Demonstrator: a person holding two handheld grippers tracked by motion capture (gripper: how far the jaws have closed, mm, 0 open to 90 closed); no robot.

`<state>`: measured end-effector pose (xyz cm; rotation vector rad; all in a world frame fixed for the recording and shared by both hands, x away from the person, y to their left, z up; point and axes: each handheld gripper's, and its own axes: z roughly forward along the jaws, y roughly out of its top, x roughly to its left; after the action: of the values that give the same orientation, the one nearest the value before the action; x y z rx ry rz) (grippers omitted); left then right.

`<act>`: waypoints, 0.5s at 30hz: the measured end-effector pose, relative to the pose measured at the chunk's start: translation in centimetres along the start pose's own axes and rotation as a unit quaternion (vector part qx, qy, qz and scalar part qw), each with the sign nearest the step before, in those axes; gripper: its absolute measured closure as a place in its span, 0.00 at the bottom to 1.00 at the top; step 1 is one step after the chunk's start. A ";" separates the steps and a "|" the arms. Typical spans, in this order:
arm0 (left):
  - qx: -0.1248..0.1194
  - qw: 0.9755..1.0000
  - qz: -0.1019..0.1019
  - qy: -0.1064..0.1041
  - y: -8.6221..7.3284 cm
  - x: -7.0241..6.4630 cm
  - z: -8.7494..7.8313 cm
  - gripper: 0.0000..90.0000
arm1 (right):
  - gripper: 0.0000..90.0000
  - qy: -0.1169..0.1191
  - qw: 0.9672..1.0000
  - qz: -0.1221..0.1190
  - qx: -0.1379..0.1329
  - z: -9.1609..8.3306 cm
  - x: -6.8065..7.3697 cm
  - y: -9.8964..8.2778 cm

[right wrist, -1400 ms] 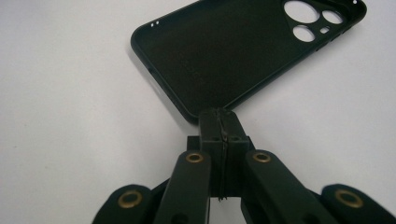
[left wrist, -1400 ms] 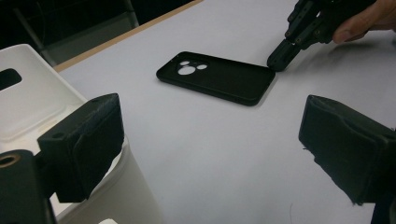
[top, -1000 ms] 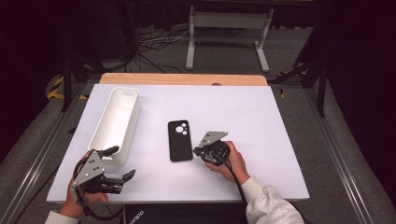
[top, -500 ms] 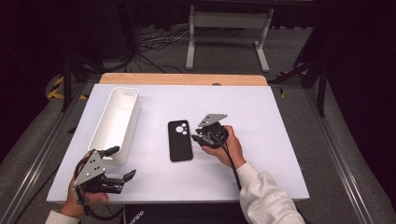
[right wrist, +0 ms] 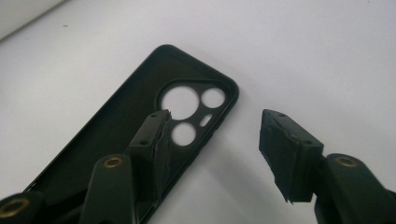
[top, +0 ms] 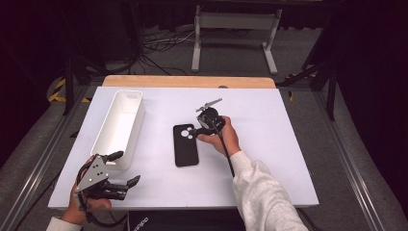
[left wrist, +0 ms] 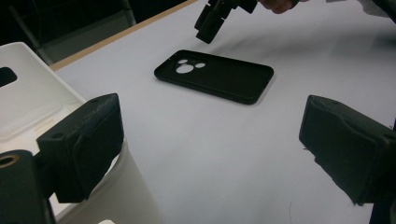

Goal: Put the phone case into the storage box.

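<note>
Since the earlier frame, the right claw (top: 196,131) has travelled up the table (top: 298,144) from the lower end of the black phone case (top: 185,145) to the end with the camera cut-outs, and its jaws have just been opening. The left claw (top: 126,168) has kept its place at the near left corner of the table.

Right claw: jaws apart, with nothing clamped between them. In the right gripper view one jaw stands over the case (right wrist: 140,140) beside the round camera openings, while the other stands over bare table just off the case's edge. Whether the first jaw touches the case cannot be told. The claw points toward the case from its right side, held in the person's right hand (top: 222,137).

Left claw: jaws wide apart, holding nothing. It is held in the left hand (top: 84,204), pointing across the table. In the left gripper view the case (left wrist: 215,74) lies ahead of the claw, well apart from it, with the right claw (left wrist: 210,23) poised above its far end.

Black phone case: it lies flat on the table with its hollow inner side up, directly under and beside the right claw, and ahead and to the right of the left claw.

White tray (top: 120,126): long and narrow, it stands just beyond the left claw, its near end close to that claw's upper jaw. The case lies beside it, apart from it.
</note>
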<state>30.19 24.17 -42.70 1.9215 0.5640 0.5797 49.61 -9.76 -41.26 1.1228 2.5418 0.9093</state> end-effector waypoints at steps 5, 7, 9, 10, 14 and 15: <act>0.000 1.000 0.001 -0.004 0.0 0.0 0.0 0.08 | 0.64 0.002 0.999 0.023 0.034 1.5 -0.5 1.2; 0.000 1.000 0.001 -0.006 0.0 0.0 0.0 0.08 | 0.66 0.002 0.999 0.037 0.040 2.0 -0.7 1.5; 0.000 1.000 0.003 -0.007 0.0 0.0 0.0 0.08 | 0.69 0.006 0.998 0.050 0.044 2.5 -1.0 1.9; 0.000 1.000 0.003 -0.008 0.0 0.0 0.0 0.08 | 0.72 0.005 0.998 0.051 0.045 2.7 -1.1 2.1; -0.004 1.000 0.001 -0.008 0.0 0.0 0.0 0.08 | 0.75 0.006 0.996 0.067 0.059 3.4 -1.6 2.6; -0.004 1.000 0.001 -0.008 0.0 0.0 0.0 0.08 | 0.75 0.006 0.996 0.067 0.059 3.4 -1.6 2.6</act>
<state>30.20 24.24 -42.72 1.9180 0.5493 0.5657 53.69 -8.06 -42.45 1.3398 2.5850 0.8077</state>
